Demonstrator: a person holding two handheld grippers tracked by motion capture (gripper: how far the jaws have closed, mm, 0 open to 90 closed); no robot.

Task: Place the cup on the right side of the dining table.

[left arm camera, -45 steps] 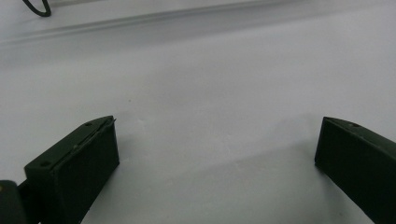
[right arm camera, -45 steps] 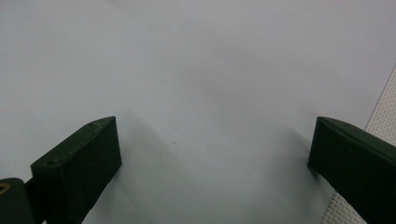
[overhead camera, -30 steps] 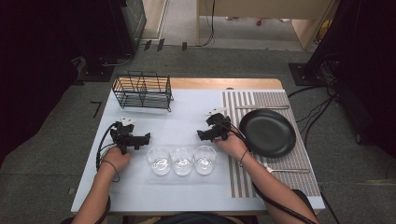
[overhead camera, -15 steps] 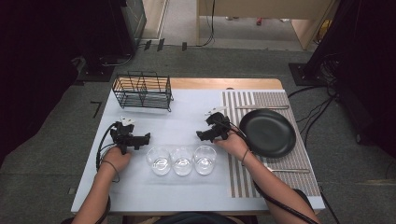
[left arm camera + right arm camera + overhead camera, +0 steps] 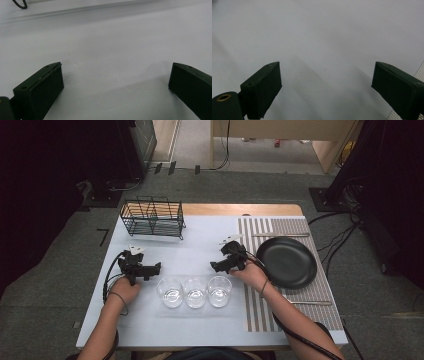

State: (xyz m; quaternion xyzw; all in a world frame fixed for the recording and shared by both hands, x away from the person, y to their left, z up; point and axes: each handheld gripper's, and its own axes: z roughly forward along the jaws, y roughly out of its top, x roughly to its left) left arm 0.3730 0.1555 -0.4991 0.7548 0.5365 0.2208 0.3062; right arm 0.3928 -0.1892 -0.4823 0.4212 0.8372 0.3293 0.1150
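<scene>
Glasses (image 5: pixel 195 292) unlabelled; left tongs (image 5: pixel 116 82), right tongs (image 5: pixel 325 87) gaping, empty

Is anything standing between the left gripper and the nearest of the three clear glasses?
Nothing visible does. The left gripper sits open over bare white tabletop, and the leftmost clear drinking glass stands just beside and nearer the person. The black wire rack is well behind, out of the path.
</scene>
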